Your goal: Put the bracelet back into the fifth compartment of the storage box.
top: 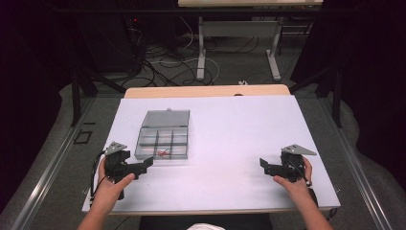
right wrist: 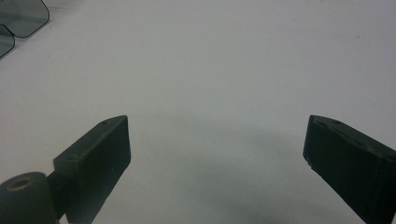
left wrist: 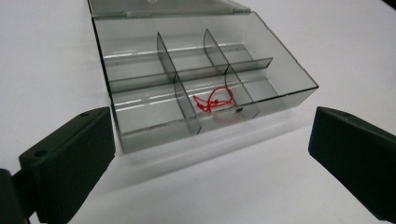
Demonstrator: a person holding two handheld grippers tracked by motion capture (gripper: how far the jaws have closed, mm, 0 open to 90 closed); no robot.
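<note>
Desk [top: 230,143], white top, seen from above. A clear grey plastic box [top: 163,138] sits left of centre in the high view, lid [top: 165,118] folded back flat on the far side. Inside, thin walls split the box into small compartments.

A red string [top: 163,153], loosely tangled, lies in the middle compartment of the near row. In the left gripper view the same string [left wrist: 214,101] shows just right of centre, with something small and pale beside it that is too faint to name.

Left tongs [top: 147,163], lower left of the high view: held in the person's left hand [top: 111,184], tips pointing toward the near edge of the box, just beside it and not touching. In the left gripper view the two black jaws stand wide apart at the bottom corners, the box [left wrist: 201,79] ahead and between them, nothing pinched.

Right tongs [top: 264,165], lower right of the high view: held in the right hand [top: 294,182], well apart from the box, pointing left across bare desk. In the right gripper view its jaws are spread wide over the white surface [right wrist: 210,70], nothing between them. A rounded corner of clear grey plastic [right wrist: 21,16] shows at the upper left of that frame.
</note>
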